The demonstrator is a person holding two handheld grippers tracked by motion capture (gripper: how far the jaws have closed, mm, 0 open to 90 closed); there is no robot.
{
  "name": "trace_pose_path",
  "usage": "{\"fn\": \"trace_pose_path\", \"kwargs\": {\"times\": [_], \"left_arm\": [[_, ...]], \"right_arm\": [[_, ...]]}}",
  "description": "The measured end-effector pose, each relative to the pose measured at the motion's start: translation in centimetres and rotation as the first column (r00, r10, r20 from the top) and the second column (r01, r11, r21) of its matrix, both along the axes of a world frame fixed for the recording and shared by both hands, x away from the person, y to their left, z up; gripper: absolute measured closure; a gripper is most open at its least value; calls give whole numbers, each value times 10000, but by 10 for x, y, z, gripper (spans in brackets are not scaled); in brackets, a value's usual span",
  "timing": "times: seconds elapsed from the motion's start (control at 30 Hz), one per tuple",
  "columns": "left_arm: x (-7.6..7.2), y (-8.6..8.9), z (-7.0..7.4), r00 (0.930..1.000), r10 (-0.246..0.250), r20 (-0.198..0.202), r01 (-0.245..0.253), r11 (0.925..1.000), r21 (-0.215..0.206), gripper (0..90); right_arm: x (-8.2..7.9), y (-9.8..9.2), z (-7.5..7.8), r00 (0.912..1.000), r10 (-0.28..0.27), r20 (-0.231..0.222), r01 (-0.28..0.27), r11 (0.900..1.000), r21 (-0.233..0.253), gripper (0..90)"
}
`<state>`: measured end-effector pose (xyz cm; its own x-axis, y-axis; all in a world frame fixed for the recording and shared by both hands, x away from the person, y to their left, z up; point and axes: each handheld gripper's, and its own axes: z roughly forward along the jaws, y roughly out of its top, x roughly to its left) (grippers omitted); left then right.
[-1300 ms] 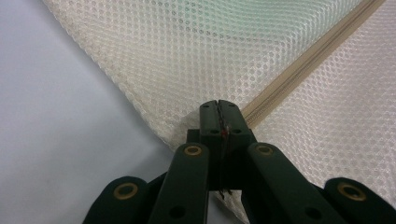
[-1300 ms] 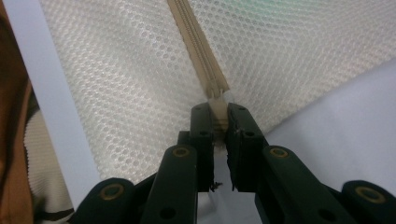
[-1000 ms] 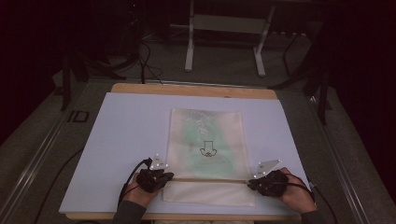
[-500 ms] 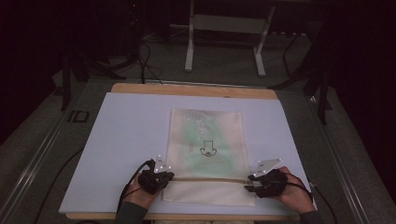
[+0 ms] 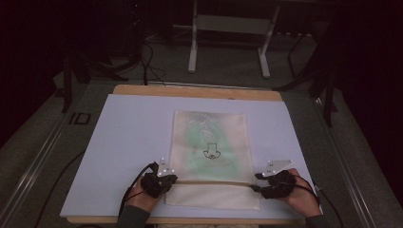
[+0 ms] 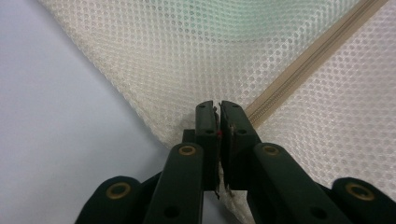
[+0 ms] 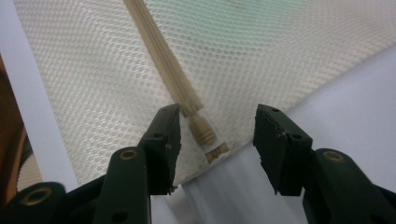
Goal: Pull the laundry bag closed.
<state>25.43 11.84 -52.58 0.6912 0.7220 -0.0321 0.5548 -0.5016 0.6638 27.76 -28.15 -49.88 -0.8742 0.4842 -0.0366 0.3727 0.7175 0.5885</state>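
Flat on the worktop, a pale sheet over a wooden board, lies one mesh bag, rectangular and cream-white, its weave a fine honeycomb of small holes, with something green showing dimly through the middle and a black arrow mark printed on it. One beige zip runs straight across the bag near its near edge, a narrow ribbed tape. Two grippers work at the zip's ends, one in each hand. The left gripper, at the bag's left edge beside the zip's end, has its fingers pressed together on the mesh at that edge, with cloth nipped between the black pads. The right gripper, at the bag's right edge, has its fingers spread wide and holding nothing; between them, touching neither, sits the zip's pull, a small ridged beige tab at the end of the tape, just inside the bag's corner. From the high view, the left gripper and right gripper sit level with each other across the bag, each trailing one black cable.
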Motion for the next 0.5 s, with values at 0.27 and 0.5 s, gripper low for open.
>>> {"fn": "trace_pose_path", "kwargs": {"times": [0.27, 0.5], "left_arm": [[-1, 5, 3, 9991, 249, 345, -234, 9988, -423, 841], [-4, 6, 7, 9903, 599, 1255, -600, 9982, -36, 841]], "right_arm": [[3, -7, -3, 9992, -397, -51, 398, 9988, 294, 498], [3, -9, -2, 9991, -417, 75, 414, 9985, 368, 495]]}}
